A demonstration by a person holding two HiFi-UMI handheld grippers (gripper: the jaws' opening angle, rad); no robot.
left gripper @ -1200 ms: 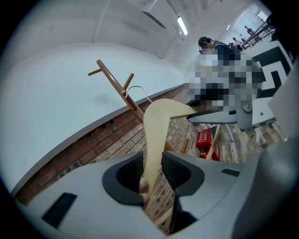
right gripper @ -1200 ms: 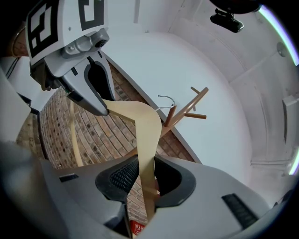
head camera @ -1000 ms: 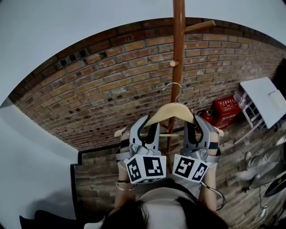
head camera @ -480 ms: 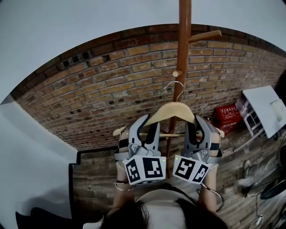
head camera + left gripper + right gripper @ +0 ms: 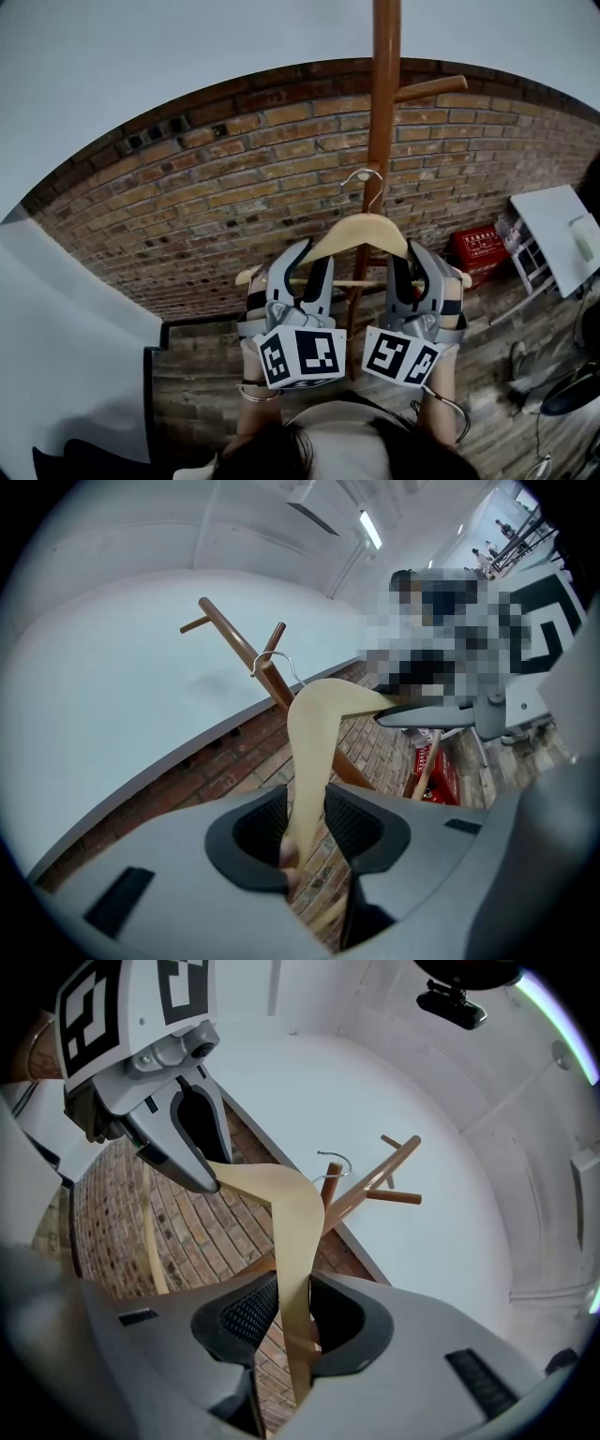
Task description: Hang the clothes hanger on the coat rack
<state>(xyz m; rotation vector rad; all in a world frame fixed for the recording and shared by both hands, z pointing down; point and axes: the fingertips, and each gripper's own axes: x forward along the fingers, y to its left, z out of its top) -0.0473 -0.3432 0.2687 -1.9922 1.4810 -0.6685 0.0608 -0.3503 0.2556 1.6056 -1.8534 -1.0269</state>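
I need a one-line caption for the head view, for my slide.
Left claw and right claw hold a wooden hanger, its hook close to the coat rack.

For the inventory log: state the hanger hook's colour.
Silvery grey; the hanger hook shows best in the head view.

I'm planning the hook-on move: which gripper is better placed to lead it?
Right, marginally. The left gripper and right gripper each clamp the hanger, but the long peg of the coat rack juts right of the hook.
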